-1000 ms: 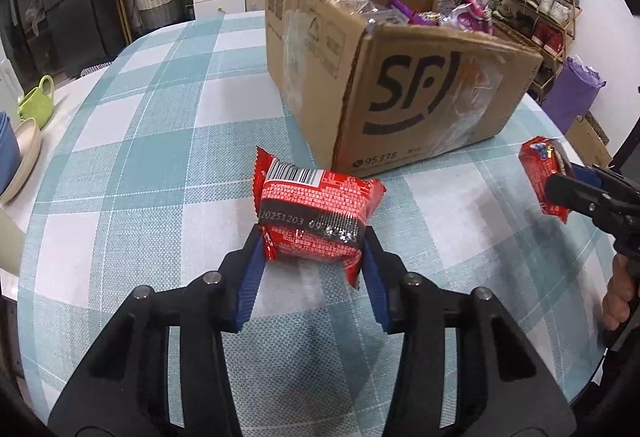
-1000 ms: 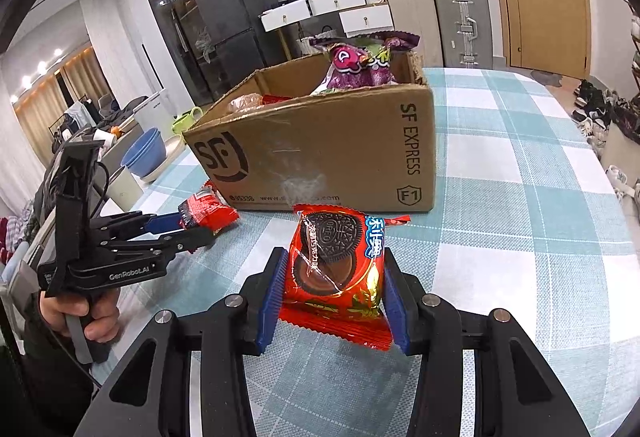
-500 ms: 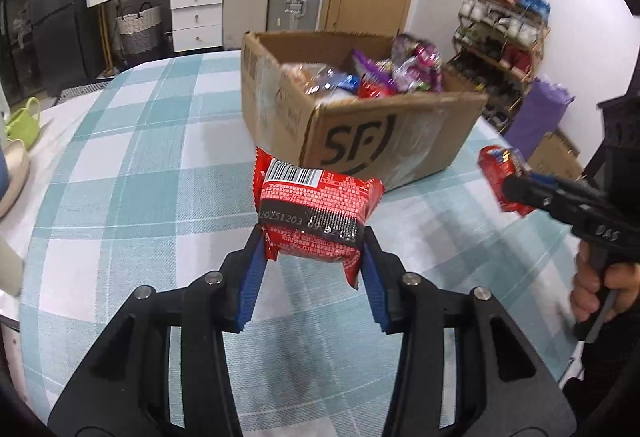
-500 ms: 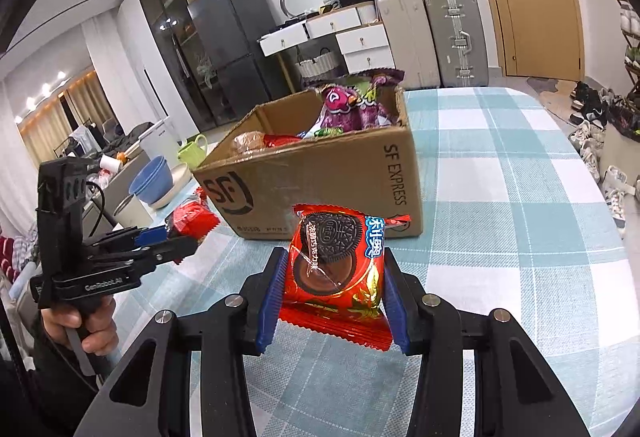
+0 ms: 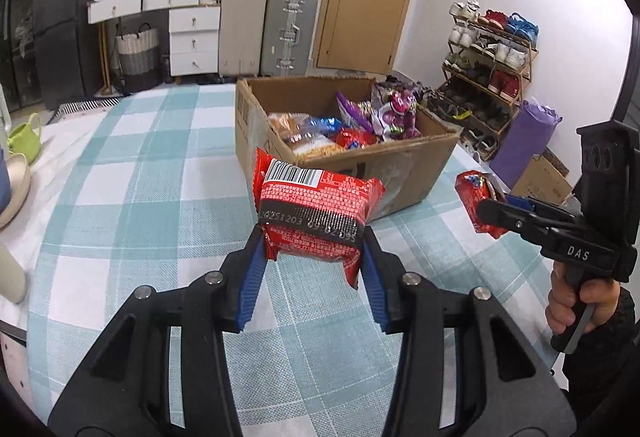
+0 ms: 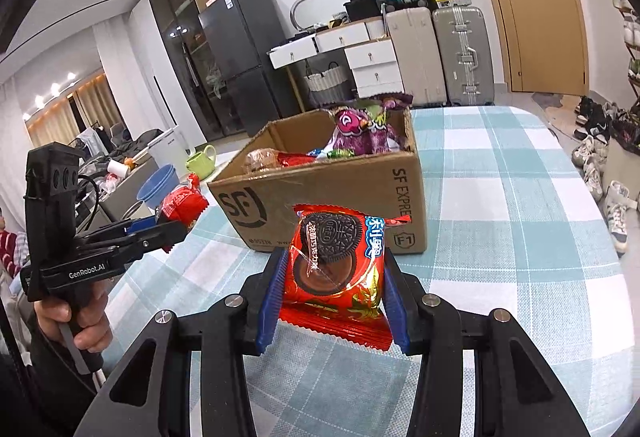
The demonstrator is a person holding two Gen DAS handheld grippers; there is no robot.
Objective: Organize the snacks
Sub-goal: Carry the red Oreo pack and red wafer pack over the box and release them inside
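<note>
My left gripper (image 5: 314,253) is shut on a red snack pack (image 5: 316,219) with its barcode side up, held above the checked tablecloth in front of the open SF cardboard box (image 5: 400,165). My right gripper (image 6: 332,277) is shut on a red Oreo pack (image 6: 338,269), also held in the air before the box (image 6: 340,201). The box holds several snack bags, purple ones (image 6: 368,129) at its far end. Each gripper shows in the other's view: the right one (image 5: 486,211) and the left one (image 6: 178,223).
The table (image 5: 140,205) carries a teal and white checked cloth. A green watering can (image 5: 24,139) and bowls (image 5: 14,185) sit at its left edge. Suitcases, drawers, a door and a shoe rack (image 5: 488,57) stand behind the table.
Both grippers have risen with their packs. The box now sits lower in view and its inside shows.
</note>
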